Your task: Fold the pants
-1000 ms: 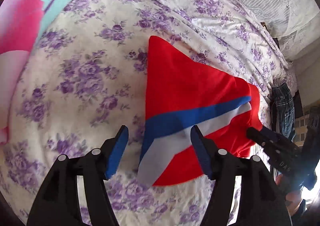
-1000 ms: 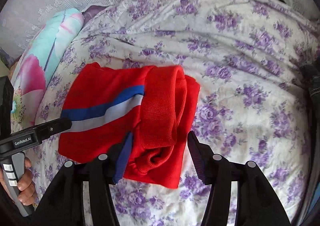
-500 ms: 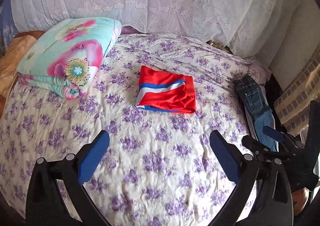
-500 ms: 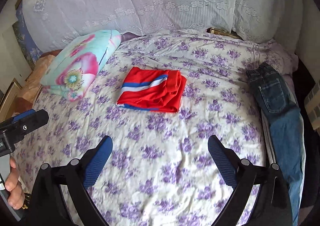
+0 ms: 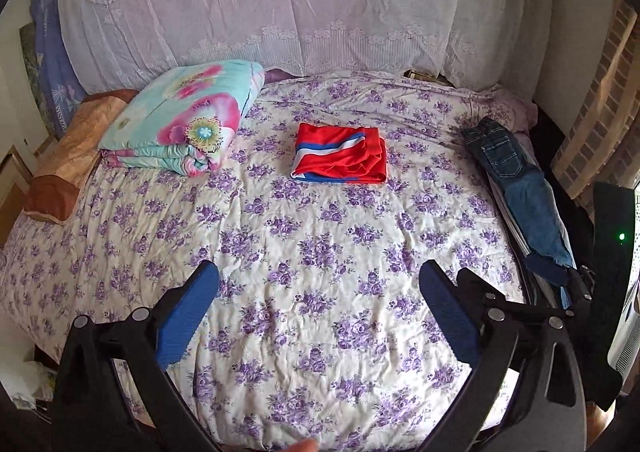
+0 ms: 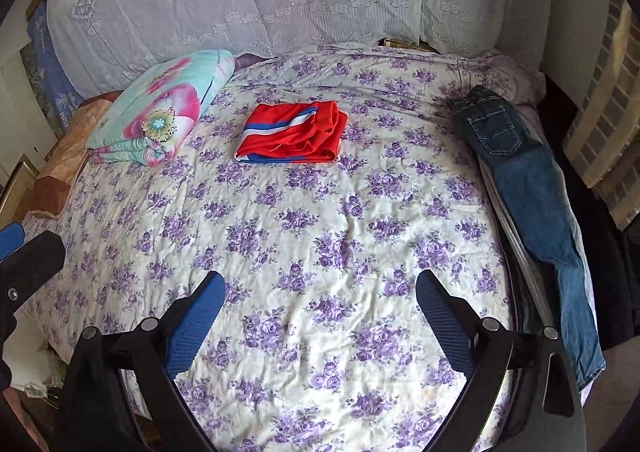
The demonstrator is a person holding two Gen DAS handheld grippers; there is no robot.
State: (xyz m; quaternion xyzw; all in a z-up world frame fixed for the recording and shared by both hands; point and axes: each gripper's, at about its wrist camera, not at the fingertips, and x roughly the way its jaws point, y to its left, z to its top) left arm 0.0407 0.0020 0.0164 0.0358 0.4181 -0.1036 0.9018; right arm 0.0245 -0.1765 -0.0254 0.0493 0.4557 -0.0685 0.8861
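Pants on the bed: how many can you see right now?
2. Folded red pants lie mid-bed beside the floral quilt; blue jeans lie unfolded along the right edge. More may be hidden.

Left claw point(image 5: 318, 304) frame: black, matte plastic, two arms shaped like a wide fork.
Left claw pads point(image 5: 188, 316): blue, flat, long, with fine grid texture.
Left claw screws: round, silver-grey, several on each arm near the joints.
Right claw point(image 6: 320, 312) frame: black plastic, same forked shape, curved slots in the lower part.
Right claw pads point(image 6: 444, 322): blue, textured with small dots.
Right claw screws: round, grey metal, set in pairs on each arm.
Marking: small green light on black body at right edge of left view.
Skin: small pale patch at bottom edge of left view, too little to tell more.
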